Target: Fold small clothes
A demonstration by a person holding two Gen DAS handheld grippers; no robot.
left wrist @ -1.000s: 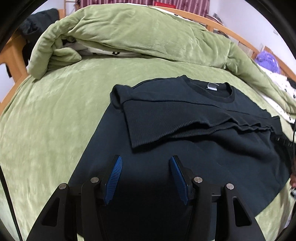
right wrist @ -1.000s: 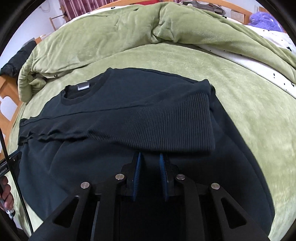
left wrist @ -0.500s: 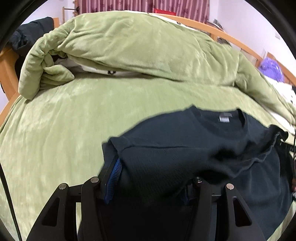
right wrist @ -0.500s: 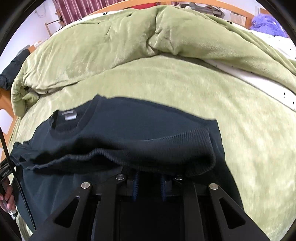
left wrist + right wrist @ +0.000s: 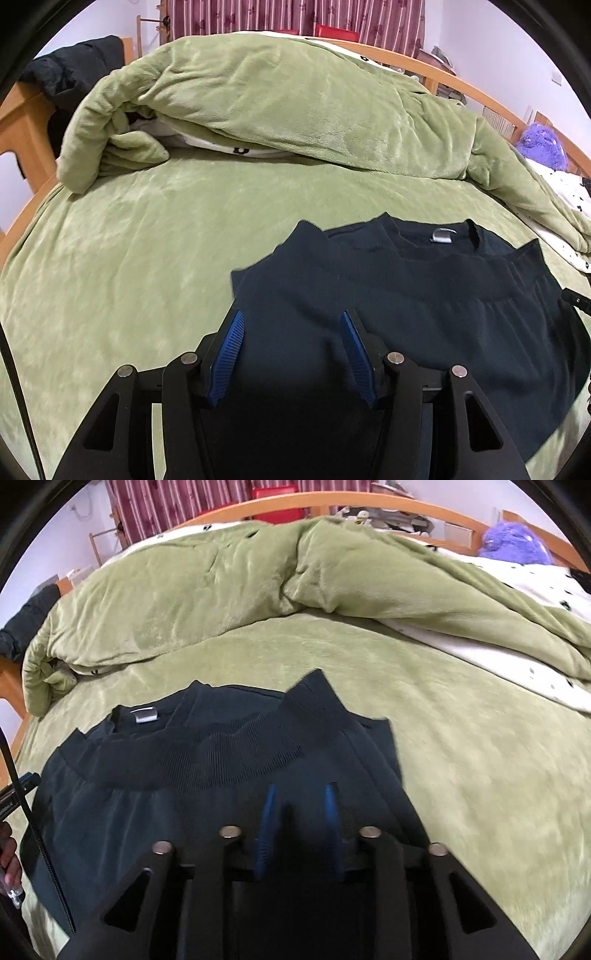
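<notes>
A dark navy sweater (image 5: 424, 295) lies on the green bed, its lower part folded up over the chest so the ribbed hem (image 5: 221, 764) sits just below the collar and its grey label (image 5: 144, 715). My left gripper (image 5: 291, 325) is open above the folded cloth near its left edge, with nothing between its blue pads. My right gripper (image 5: 300, 794) stands partly open over the right side of the fold; its blue pads are a small gap apart with no cloth seen between them.
A bunched green blanket (image 5: 295, 110) lies across the far side of the bed, over a white dotted sheet (image 5: 517, 653). A wooden bed frame (image 5: 22, 122) runs along the left and far edges. A purple plush (image 5: 517, 542) sits at far right.
Both grippers carried the sweater's bottom hem up and forward over the chest and let it go. The left jaws are wide open again; the right jaws have opened a little.
</notes>
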